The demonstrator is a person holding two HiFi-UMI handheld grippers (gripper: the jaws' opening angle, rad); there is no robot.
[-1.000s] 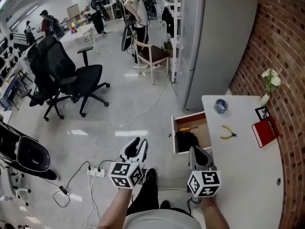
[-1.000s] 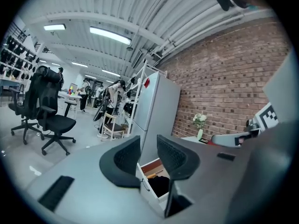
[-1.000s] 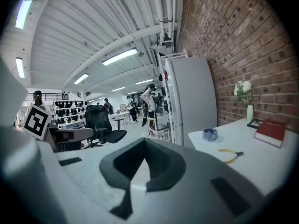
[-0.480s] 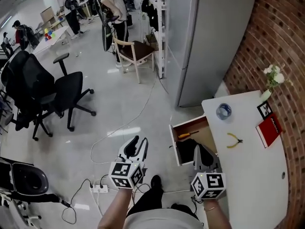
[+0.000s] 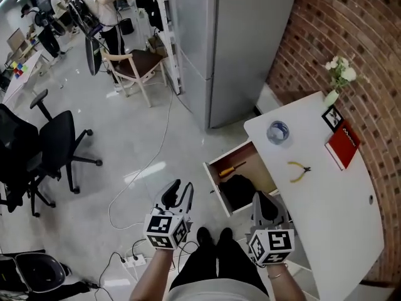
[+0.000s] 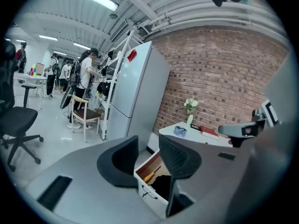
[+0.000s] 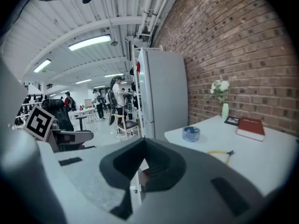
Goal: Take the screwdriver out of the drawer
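The screwdriver (image 5: 232, 168), with an orange handle, lies in the open white drawer (image 5: 213, 179) beside a black thing (image 5: 239, 190). In the left gripper view the screwdriver (image 6: 150, 175) and drawer (image 6: 150, 194) show through the gap between the jaws, still some way off. My left gripper (image 5: 183, 187) hangs over the floor left of the drawer. Its jaws are opening and nothing is between them (image 6: 148, 149). My right gripper (image 5: 263, 197) hovers at the drawer's near right corner; its jaws meet at the tips (image 7: 144, 146) and hold nothing.
The drawer belongs to a white desk (image 5: 332, 212) that carries yellow pliers (image 5: 299, 170), a tape roll (image 5: 277, 132), a red book (image 5: 343, 144) and a flower vase (image 5: 338, 80). A grey fridge (image 5: 238, 36) stands behind it. Cables and a power strip (image 5: 133, 261) lie on the floor; office chairs (image 5: 44, 152) stand left.
The view has swung towards the desk, so drawer and table sit more to the left. Both grippers have come closer to the drawer. The right jaws stay together.
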